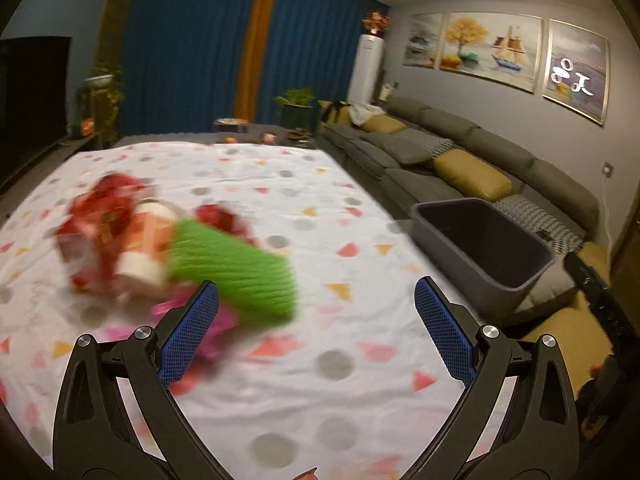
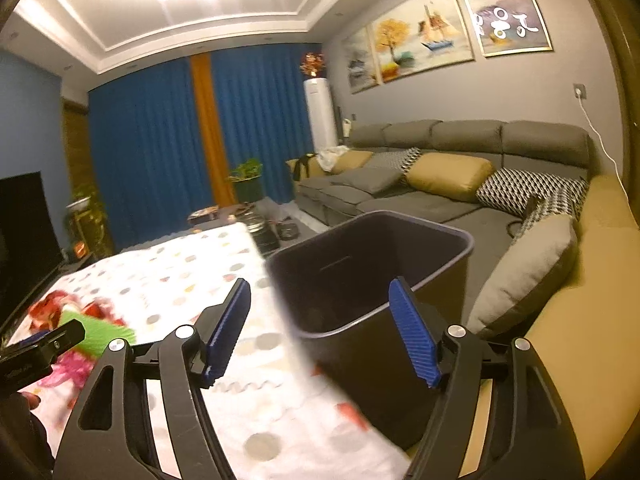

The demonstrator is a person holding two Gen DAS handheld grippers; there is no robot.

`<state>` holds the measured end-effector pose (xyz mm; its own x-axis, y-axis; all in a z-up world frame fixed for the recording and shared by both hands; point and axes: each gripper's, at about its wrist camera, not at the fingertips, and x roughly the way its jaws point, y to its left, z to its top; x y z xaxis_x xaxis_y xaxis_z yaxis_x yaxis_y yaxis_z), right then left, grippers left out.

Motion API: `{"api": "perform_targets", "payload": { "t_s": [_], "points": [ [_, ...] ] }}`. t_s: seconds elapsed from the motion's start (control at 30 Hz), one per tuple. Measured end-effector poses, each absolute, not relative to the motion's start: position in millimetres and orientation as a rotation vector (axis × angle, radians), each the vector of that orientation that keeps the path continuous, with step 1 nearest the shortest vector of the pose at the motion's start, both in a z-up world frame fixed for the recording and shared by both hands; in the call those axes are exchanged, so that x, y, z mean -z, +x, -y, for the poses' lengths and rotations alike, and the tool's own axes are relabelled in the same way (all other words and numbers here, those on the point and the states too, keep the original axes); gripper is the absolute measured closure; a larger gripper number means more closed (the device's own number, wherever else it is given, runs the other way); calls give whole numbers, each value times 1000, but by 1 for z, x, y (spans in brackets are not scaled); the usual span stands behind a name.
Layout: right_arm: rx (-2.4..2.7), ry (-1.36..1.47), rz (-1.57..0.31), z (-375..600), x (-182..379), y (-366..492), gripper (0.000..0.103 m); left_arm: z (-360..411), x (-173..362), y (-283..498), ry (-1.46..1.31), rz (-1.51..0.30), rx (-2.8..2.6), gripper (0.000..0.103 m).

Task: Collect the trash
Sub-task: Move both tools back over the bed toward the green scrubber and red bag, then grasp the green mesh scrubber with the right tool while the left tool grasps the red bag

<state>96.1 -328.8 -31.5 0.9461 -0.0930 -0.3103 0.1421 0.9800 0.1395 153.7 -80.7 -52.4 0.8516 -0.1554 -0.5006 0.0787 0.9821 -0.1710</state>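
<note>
In a living room with blue curtains, three framed paintings and a long grey sofa, the surface is covered with a white cloth printed with grey dots and coloured triangles. One dark grey trash bin stands just beside the surface's right edge, between it and the sofa; its inside looks dark and what it holds cannot be told.

The trash lies in one blurred heap on the left part of the cloth: one green ribbed paper cup on its side, one orange-and-white cup against it, red crumpled wrappers behind them and a pink wrapper in front. Blur makes the number of wrappers unclear.

The left hand-held gripper hangs over the cloth with its blue pads spread wide and nothing between them; the green cup sits just beyond and beside its left pad, and the pink wrapper is partly hidden behind that pad. The right hand-held gripper points at the bin's rim, its jaws parted and empty, well apart from the heap of trash.
</note>
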Motion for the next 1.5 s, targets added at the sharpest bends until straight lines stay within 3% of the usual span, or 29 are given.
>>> {"api": "perform_targets", "payload": {
  "t_s": [0.6,1.5],
  "points": [
    [-123,80,-365,206,45,100,31,-49,62,92,-234,-508,-150,7],
    [-348,-125,-501,65,71,180,38,-121,62,95,-273,-482,-263,7]
  ]
}}
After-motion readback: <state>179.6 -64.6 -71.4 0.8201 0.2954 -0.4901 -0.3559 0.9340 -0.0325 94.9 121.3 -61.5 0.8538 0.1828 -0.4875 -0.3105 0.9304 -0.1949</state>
